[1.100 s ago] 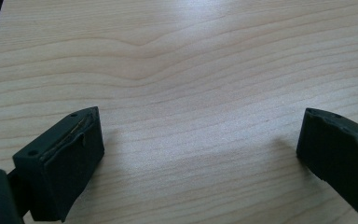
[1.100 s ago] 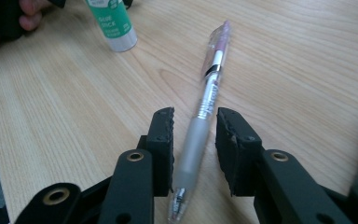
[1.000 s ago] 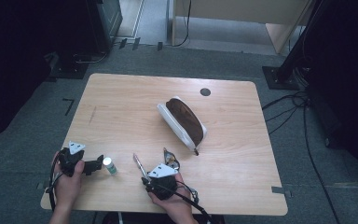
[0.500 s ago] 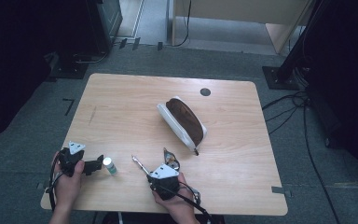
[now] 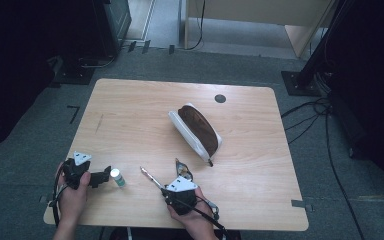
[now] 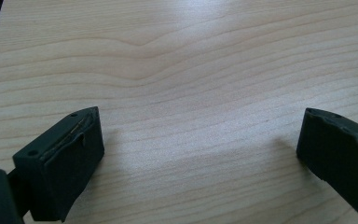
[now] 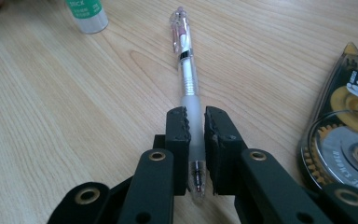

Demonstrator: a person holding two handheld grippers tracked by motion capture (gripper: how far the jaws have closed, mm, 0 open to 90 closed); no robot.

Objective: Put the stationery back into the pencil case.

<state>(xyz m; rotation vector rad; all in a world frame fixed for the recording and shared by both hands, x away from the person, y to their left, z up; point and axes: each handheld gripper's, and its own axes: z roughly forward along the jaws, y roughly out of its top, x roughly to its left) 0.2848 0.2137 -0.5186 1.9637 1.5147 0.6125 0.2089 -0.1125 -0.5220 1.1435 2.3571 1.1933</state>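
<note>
Glue stick label reads "STICK"; correction tape lettering unclear.

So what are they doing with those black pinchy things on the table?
A person holds a gripper in each hand. The right gripper has just been closing its jaws on a clear pen that lies on the wooden table, beside a correction tape dispenser. The left gripper is open over bare wood, near a small glue stick. An open pencil case waits farther back on the table.
</note>
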